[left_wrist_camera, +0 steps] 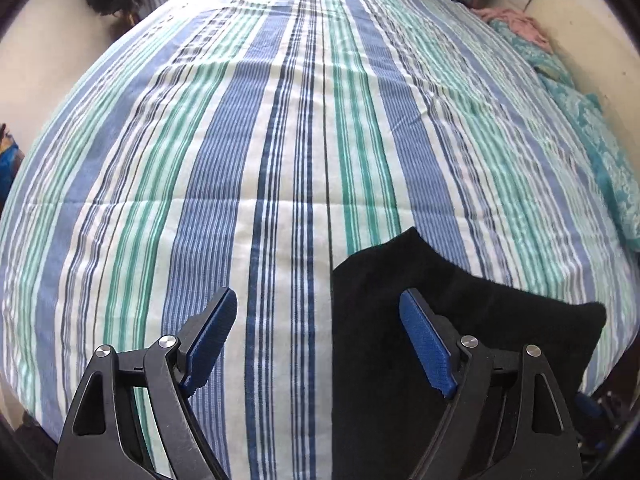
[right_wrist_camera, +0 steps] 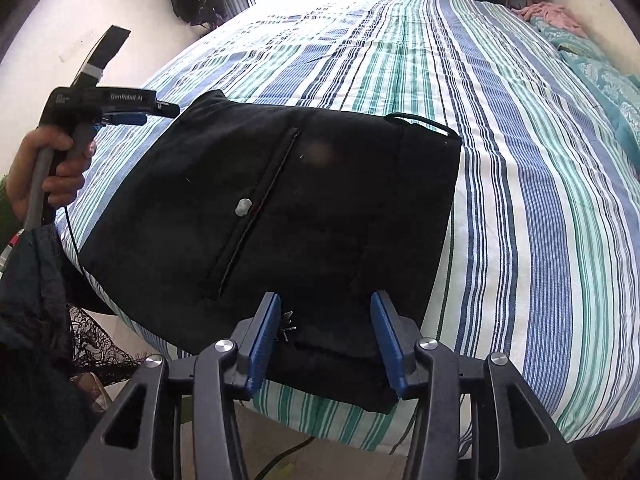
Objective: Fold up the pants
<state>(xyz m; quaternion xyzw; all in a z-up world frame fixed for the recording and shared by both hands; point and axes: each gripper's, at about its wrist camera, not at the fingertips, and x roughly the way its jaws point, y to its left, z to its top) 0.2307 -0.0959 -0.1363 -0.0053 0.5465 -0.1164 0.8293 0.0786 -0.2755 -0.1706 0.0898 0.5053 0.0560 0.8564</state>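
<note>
A bed with a blue, green and white striped cover (left_wrist_camera: 280,140) fills both views, with white walls behind, a teal patterned cloth (left_wrist_camera: 592,128) along its far right side and heaped clothes at the head end. On the near part of the bed lie the black pants (right_wrist_camera: 280,208), already doubled into a compact, roughly square packet, its near edge hanging a little over the mattress edge, a zip line running down its middle and a loop of cord showing at the far corner. The left gripper (left_wrist_camera: 316,344) hovers by the packet's left corner, jaws spread wide with nothing between them; in the right wrist view it shows side on, held in the person's hand (right_wrist_camera: 52,168). The right gripper (right_wrist_camera: 326,340) sits over the packet's near edge, its blue pads likewise apart and empty. The folding looks well along, perhaps one fold short of done or only needing a tidy; which, I cannot say for sure. If another fold is wanted, each tool would have to close on a corner of one side and carry it across squarely. Plenty of bare cover lies beyond and to the right; the near edge leaves little margin before the drop to the floor.
</note>
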